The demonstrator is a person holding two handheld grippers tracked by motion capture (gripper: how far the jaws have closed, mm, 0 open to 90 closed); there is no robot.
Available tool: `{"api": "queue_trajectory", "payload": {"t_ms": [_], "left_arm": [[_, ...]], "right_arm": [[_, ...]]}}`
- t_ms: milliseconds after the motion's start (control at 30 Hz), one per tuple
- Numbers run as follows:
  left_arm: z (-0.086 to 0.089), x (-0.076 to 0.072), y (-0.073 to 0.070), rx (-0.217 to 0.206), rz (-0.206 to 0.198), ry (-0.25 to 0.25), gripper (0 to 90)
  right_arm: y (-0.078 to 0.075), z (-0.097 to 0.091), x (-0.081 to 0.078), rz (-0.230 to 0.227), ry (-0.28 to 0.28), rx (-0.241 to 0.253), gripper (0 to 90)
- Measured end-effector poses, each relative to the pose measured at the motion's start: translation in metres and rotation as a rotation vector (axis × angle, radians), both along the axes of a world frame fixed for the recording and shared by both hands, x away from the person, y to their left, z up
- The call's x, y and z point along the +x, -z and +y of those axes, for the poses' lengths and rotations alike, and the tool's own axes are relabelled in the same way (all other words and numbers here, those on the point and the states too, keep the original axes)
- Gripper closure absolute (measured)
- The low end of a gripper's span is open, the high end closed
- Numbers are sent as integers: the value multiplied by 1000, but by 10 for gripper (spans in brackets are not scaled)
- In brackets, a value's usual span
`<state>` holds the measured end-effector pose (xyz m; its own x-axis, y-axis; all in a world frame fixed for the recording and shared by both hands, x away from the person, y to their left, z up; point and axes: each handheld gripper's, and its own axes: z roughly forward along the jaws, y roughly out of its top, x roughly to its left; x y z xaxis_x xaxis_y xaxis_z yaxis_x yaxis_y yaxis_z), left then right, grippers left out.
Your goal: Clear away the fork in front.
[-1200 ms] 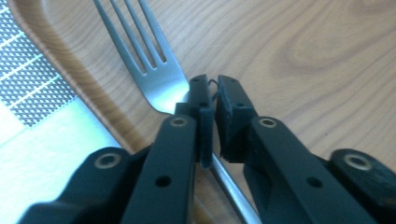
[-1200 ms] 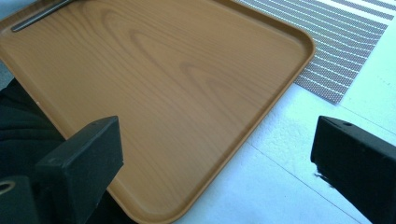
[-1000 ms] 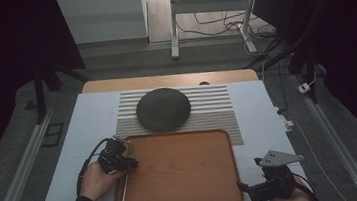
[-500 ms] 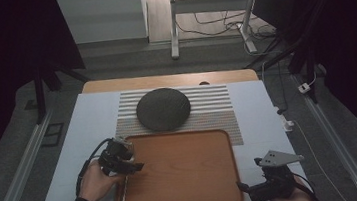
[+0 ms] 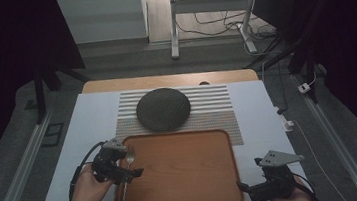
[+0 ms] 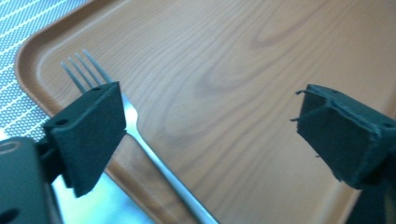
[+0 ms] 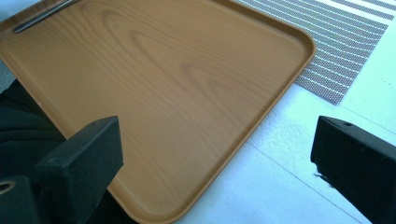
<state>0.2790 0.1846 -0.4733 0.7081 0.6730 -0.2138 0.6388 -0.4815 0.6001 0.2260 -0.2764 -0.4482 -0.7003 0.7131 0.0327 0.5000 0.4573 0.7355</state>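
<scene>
My left gripper [image 5: 125, 172] hangs over the tray's [image 5: 187, 200] left edge, jaws spread wide and empty. The fork [image 6: 140, 135] lies flat along that edge, tines toward the mat [image 5: 217, 107]; one jaw hides part of its neck. The rest of the tray is bare. My right gripper [image 5: 256, 190] waits wide open, empty, at the tray's near right corner. A dark plate [image 5: 163, 108] sits on the mat.

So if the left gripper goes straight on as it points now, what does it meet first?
Probably the wooden tray: the open left gripper points down at its bare floor, with the fork beside one finger. Depth is unclear.
</scene>
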Motion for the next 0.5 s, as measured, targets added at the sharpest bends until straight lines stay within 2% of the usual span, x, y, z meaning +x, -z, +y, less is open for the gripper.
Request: {"api": "queue_trajectory", "payload": {"t_ms": [200,500], "left_arm": [[7,-11,-6,-63,-10,10,31],[20,-29,-11,-128,-19,0,17]], "right_arm": [[0,0,0,0,2,-3,18],[0,0,0,2,4,-5,18]]}}
